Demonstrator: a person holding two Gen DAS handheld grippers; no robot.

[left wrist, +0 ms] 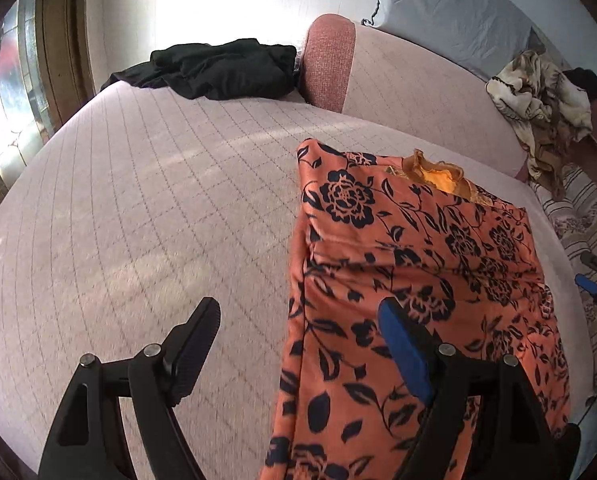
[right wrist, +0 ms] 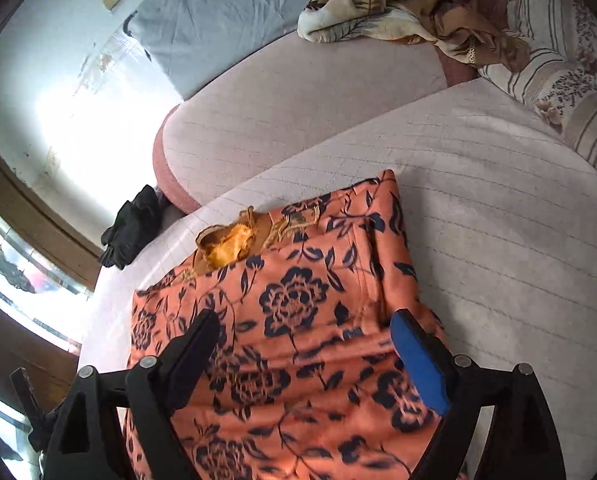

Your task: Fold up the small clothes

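An orange garment with a dark floral print lies folded lengthwise on the pale quilted sofa seat, its yellow-lined neckline at the far end. My left gripper is open above the garment's left edge, holding nothing. In the right wrist view the same garment fills the lower middle. My right gripper is open above it, both fingers over the cloth, holding nothing. The right gripper also shows at the edge of the left wrist view.
A black garment lies crumpled at the far end of the seat by the armrest. A brown and cream blanket is heaped on the sofa back, next to a striped floral cushion. A window is at left.
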